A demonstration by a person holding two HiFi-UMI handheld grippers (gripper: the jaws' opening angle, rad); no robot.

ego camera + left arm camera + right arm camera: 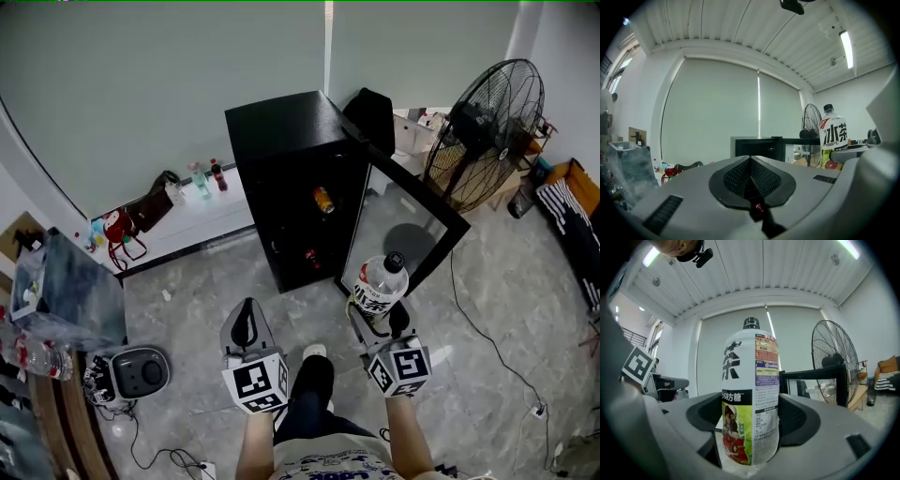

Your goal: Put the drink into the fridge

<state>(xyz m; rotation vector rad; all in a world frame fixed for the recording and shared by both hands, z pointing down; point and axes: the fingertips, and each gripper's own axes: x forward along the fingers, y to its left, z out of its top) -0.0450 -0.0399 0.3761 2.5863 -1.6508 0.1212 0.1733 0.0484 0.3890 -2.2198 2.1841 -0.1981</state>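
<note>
White-labelled bottle (750,399) is standing upright, clamped in the level right gripper (379,315), the left gripper (246,325) hovering alongside, jaws together.

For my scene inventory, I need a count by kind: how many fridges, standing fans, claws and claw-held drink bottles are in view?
fridge: 1
standing fan: 1
claws: 2 (left claw shut and empty, right claw gripping)
bottle held in the right claw: 1
Total: 5
</note>
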